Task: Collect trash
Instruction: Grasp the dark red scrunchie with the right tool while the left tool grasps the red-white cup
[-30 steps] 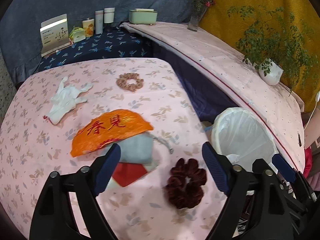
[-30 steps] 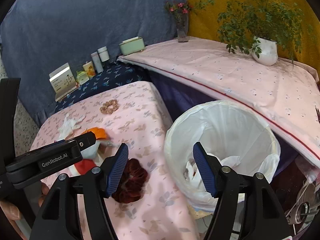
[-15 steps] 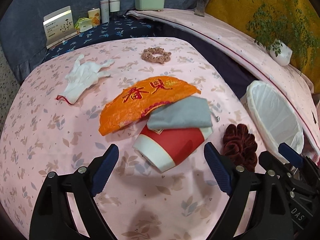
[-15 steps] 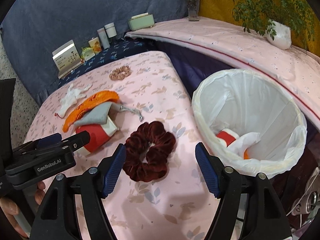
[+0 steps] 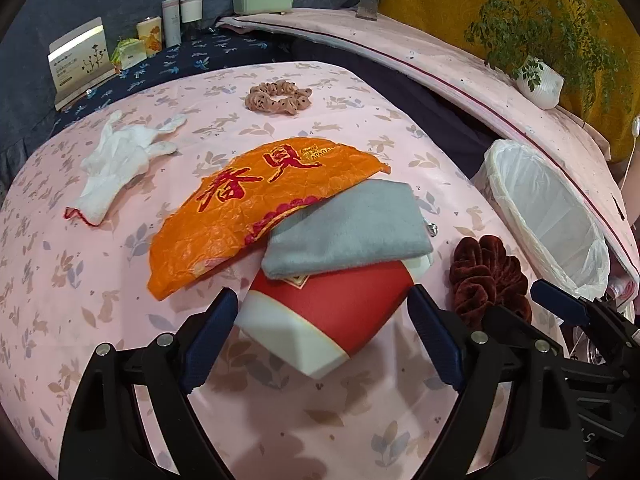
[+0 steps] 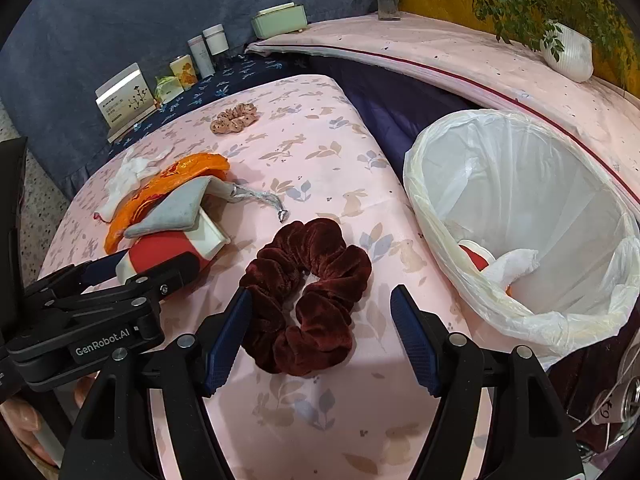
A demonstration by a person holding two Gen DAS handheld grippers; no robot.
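A red and white paper cup (image 5: 332, 312) lies on its side on the pink tablecloth, and a grey pouch (image 5: 348, 228) rests on it. My left gripper (image 5: 320, 320) is open, one finger on each side of the cup, with no clear squeeze. An orange wrapper (image 5: 256, 196) and a white glove (image 5: 120, 156) lie beyond. My right gripper (image 6: 320, 320) is open over a dark red scrunchie (image 6: 308, 296), whose left edge is close to the left pad. The white-lined bin (image 6: 432, 208) stands to the right, holding a cup and tissue.
A pink scrunchie (image 5: 278, 96) lies at the far side of the table. Boxes and bottles (image 5: 172, 20) line the dark blue cloth behind. A potted plant (image 5: 540, 84) stands on the pink ledge at right. The left gripper's body (image 6: 100, 320) is close on the right gripper's left.
Both grippers have come down and closer to the table. The cup now lies between the left fingers and the dark red scrunchie between the right fingers. Nothing on the table has shifted.
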